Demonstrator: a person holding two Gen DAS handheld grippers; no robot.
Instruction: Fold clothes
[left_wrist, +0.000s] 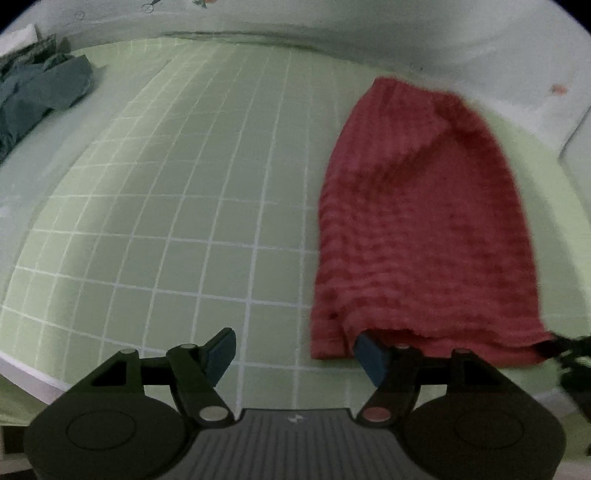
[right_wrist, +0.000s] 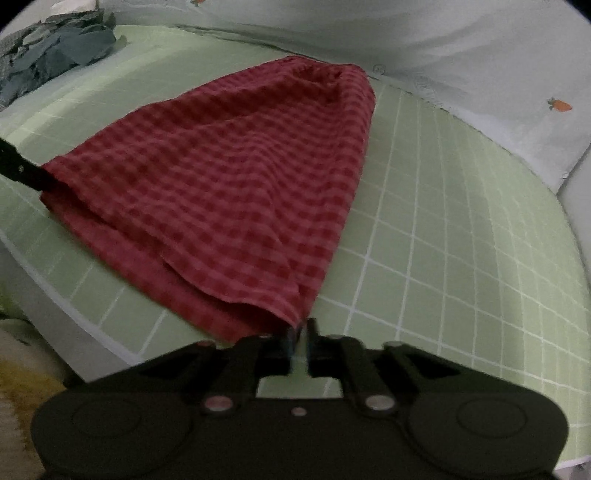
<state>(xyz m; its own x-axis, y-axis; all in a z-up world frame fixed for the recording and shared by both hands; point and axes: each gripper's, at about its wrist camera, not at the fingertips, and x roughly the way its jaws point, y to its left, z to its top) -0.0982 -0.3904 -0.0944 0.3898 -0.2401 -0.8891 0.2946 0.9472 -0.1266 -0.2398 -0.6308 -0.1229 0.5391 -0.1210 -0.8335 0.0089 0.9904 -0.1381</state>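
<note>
We see a red checked cloth (right_wrist: 236, 184) lying folded on a green grid mat (left_wrist: 184, 184) that covers the worktop, its far end bunched narrow near the pale wall and its near end spread wide toward us. Our right gripper (right_wrist: 301, 338) has its fingers together, clamped on the near right corner of the cloth, which lifts slightly into them at the mat's front edge. Our left gripper (left_wrist: 295, 354) has its fingers apart: the left blue pad sits over bare mat, while the right blue pad (left_wrist: 371, 354) lies at the near hem of the cloth, its tip tucked just under the edge; nothing is held between the two. In the left wrist view the cloth lies to the right of centre, and the dark tip of the right gripper shows at its near right corner. In the right wrist view a black finger of the left gripper reaches in from the left edge and meets the cloth's near left corner. A heap of dark blue-grey clothes (left_wrist: 33, 96) sits at the far left of the mat, well apart from the red cloth.
</note>
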